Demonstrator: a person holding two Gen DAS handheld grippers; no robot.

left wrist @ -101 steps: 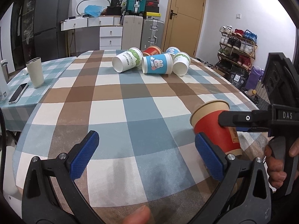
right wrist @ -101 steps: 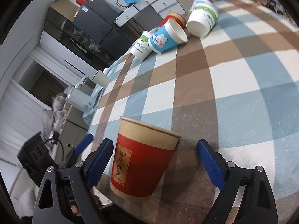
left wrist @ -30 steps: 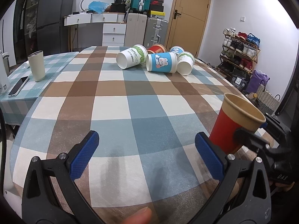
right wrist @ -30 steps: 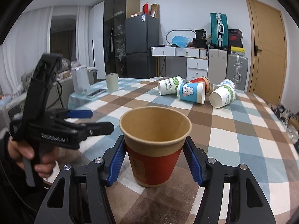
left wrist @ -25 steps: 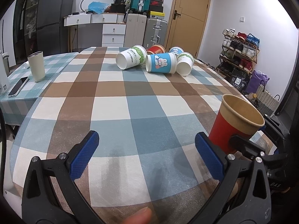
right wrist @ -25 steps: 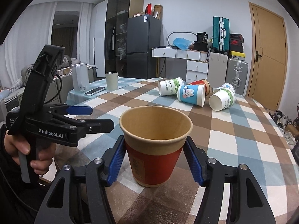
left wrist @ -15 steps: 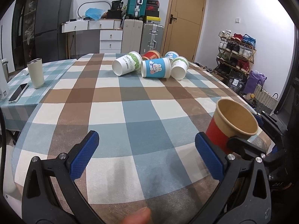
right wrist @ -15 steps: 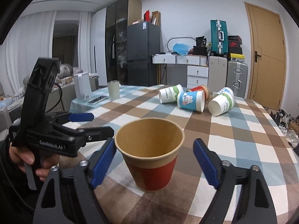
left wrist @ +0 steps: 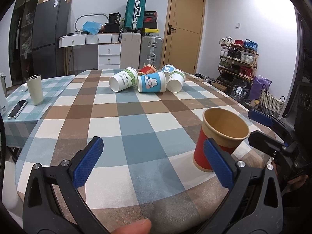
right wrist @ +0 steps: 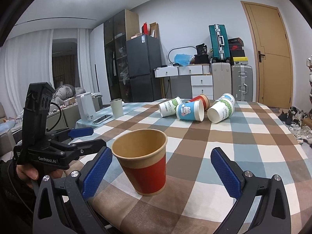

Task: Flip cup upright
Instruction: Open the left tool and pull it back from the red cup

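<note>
Black plastic left gripper (left wrist: 153, 163) and right gripper (right wrist: 163, 171), blue textured fingers (right wrist: 97, 172), silver screws.

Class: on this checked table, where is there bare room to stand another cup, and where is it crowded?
Free: the broad checked stretch between the upright red cup and the heap of tipped cups. Crowded: the far end around that heap, and the near edge where the right gripper flanks the red cup.

red cup (right wrist: 143, 163) flipped from tilted to upright on table (right wrist: 230, 148), right gripper (right wrist: 160, 167) released it, jaws now wide
</note>
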